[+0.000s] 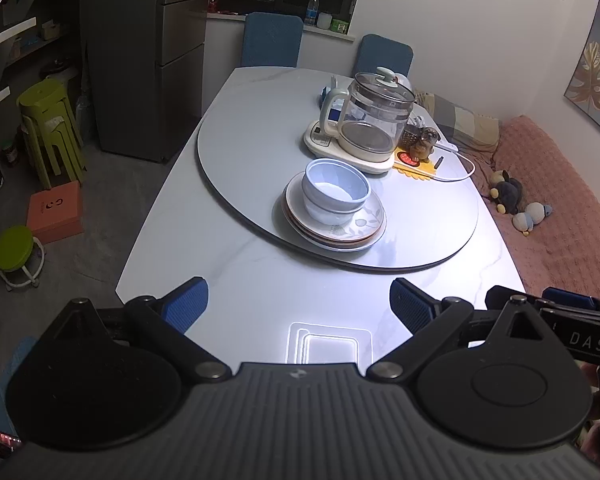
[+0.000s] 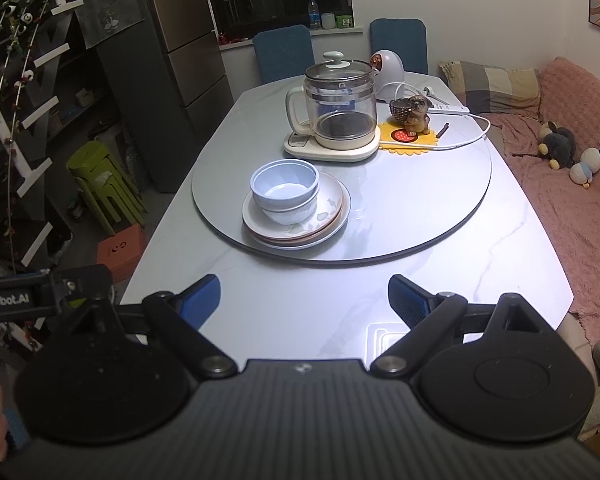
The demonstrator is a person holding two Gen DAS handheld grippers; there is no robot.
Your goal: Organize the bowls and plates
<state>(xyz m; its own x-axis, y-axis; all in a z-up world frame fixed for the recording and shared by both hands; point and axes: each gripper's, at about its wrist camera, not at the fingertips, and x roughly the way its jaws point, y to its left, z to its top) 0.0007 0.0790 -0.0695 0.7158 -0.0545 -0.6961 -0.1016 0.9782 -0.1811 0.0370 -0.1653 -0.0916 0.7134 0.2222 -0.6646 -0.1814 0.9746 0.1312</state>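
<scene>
Both tools stand wide apart at the jaws and carry nothing: the left tool [image 1: 299,304] and the right tool [image 2: 304,300] each fill the lower part of their own view, blue pads spread, with only bare worktop [image 1: 260,288] between them. Neither is near the crockery; both hang over the near edge, side by side, which reads as a resting stance with no grasp in hand.

Two pale blue bowls [image 1: 334,190] sit nested, one inside the other, on a stack of plates [image 1: 340,232] at centre frame. The bowls rest toward the left of the plates, not centred, leaving the patterned rim of the top plate exposed on the right. Nesting and stacking by kind suggests the sorting is largely complete, or the pile is the starting lot; the views do not settle which.

The stack stands on the near edge of a round turntable [image 1: 440,240], presumably within easy reach. Behind it, toward upper centre, a glass kettle [image 1: 376,120] stands on its base, with a small dog figurine [image 2: 416,114] on a yellow mat [image 2: 410,142] just to its right, well apart from the plates. A white cable [image 2: 476,136] trails off to the right.
</scene>
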